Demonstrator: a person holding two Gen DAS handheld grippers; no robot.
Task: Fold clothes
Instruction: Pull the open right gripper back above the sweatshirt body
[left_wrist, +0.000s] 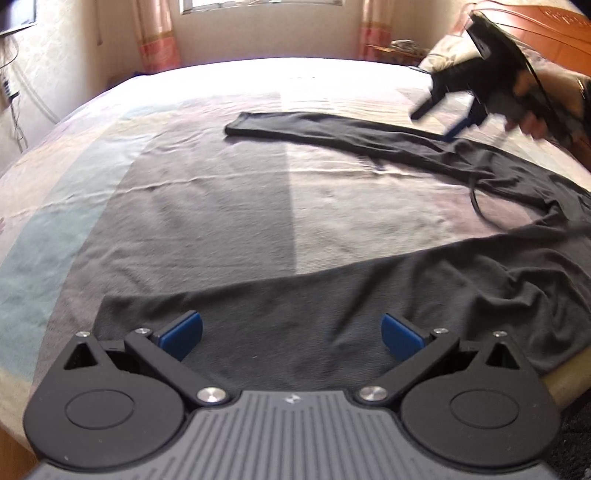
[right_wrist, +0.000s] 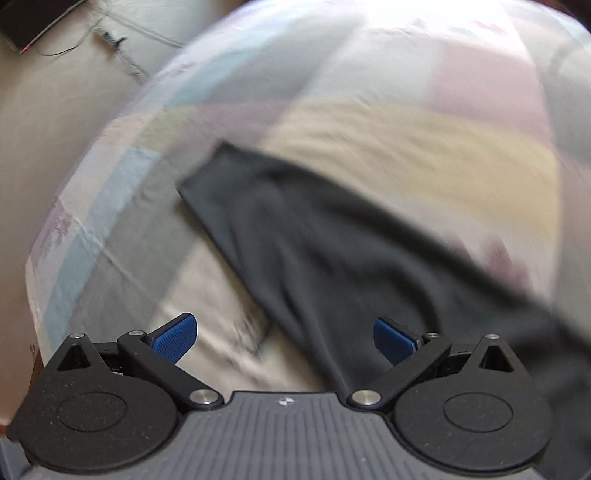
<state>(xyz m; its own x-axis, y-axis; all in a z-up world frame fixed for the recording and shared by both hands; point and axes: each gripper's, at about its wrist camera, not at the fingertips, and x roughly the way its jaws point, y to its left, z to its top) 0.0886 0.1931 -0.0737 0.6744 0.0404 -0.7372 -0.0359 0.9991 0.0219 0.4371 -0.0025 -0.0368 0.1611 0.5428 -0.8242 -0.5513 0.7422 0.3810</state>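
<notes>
Left tongs (left_wrist: 291, 334) are sitting nearest the left wrist lens, blue pads (left_wrist: 183, 334) spread wide and released, nothing between them. They are hovering over the near edge of a dark grey garment (left_wrist: 369, 295) that is lying on the bed (left_wrist: 184, 206). One long part of the garment is lying across the foreground under the tongs; a second, narrower part (left_wrist: 314, 127) is stretching away toward the middle of the bed, its squared end lying flat. The two parts are joining in rumpled folds at the right side. The bedspread is showing pale patchwork blocks of grey, pink and light blue.

Right tongs (left_wrist: 437, 120) are showing in the left view at upper right, gripped by a hand (left_wrist: 532, 118), pads apart and holding nothing, poised above the narrow part of the garment. Whether they are touching the cloth cannot be told.

Right wrist view is blurring heavily. The right tongs' pads (right_wrist: 173, 338) are standing open there too, with the dark cloth running diagonally beneath them. Curtains (left_wrist: 157, 33) are hanging by a window behind the bed.
</notes>
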